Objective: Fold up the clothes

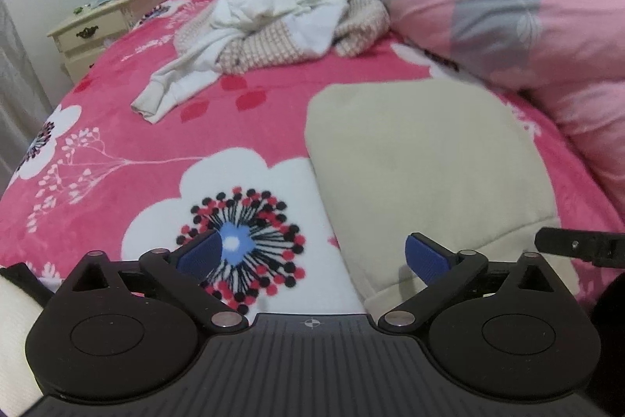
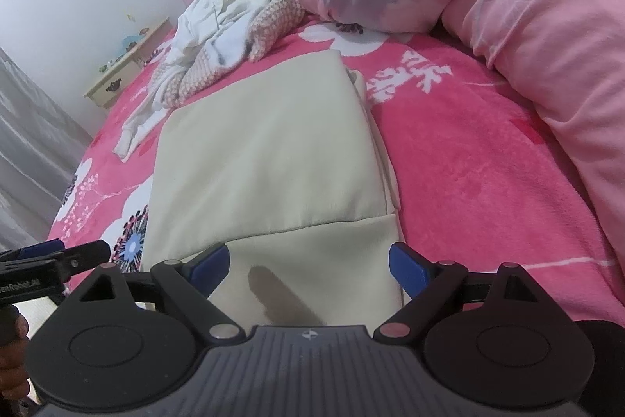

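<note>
- Cream garment (image 2: 265, 159) lies folded into a flat rectangle on the pink flowered bed (image 2: 488, 182), near its front edge. Looks like that piece is done, or close to it.
- One lower flap shows below a crosswise seam at the near end, with a dark mark on it; stain or shadow, can't tell.
- Left hand-held gripper (image 1: 312, 256): released, jaws wide, nothing between them. It hangs over the blanket's flower print with the garment's left edge under its right pad (image 1: 425, 256).
- Right hand-held gripper (image 2: 308, 264): released too, jaws spread either side of the garment's near end, pads not pressing cloth.
- Still to do: a heap of unfolded clothes (image 1: 273, 22) sits further up the bed, white and checked pieces tangled, one sleeve trailing toward the left edge.
- Room: open blanket between the folded piece and the heap, and to the left of it. Enough to spread the next item, I'd say.
- Limits: a bulky pink duvet (image 2: 527, 26) crowds the right side. The bed drops off on the left by the nightstand (image 1: 105, 22).
</note>
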`<state>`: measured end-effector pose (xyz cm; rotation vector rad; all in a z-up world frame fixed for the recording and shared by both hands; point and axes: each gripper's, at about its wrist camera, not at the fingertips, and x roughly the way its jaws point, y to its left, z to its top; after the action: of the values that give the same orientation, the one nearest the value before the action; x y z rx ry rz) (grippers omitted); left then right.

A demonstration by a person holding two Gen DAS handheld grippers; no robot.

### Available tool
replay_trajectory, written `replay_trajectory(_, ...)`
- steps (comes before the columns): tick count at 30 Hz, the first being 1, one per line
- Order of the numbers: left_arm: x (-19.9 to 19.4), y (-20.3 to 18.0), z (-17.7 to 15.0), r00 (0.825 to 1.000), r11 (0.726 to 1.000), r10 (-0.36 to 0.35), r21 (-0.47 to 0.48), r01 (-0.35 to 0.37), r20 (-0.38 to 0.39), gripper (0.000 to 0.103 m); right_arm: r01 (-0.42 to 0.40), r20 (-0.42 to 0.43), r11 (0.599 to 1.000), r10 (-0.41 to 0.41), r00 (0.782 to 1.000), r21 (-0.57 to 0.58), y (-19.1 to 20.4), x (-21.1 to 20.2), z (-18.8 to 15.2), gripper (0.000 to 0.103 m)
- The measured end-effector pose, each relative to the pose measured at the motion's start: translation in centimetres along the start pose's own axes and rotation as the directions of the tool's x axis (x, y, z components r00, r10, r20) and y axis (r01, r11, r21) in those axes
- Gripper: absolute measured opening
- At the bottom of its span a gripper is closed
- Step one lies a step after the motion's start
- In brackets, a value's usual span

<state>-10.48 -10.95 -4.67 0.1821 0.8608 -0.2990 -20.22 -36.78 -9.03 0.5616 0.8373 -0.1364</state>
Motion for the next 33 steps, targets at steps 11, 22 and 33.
replay_trajectory(11, 1.4, 3.2, -0.7, 0.993, 0.980, -0.110, -0.164, 0.116, 0.042, 0.103, -0.039, 0.036, 0.997, 0.037, 0.999, 0.059, -1.0, -1.3, 0.6, 0.092)
replay_trajectory(22, 7.1, 5.0, -1.9, 0.936, 0.916, -0.349, -0.224, 0.333, -0.034, 0.103, -0.077, -0.082, 0.995, 0.082, 0.993, 0.067, -4.6, 4.8, 7.5, 0.092)
replay_trajectory(33, 12.3, 4.8, -0.9, 0.764, 0.733, -0.645, -0.290, 0.615, -0.009, 0.102, -0.292, -0.119, 0.921, 0.330, 0.936, 0.259, -7.7, 10.6, 10.0, 0.099)
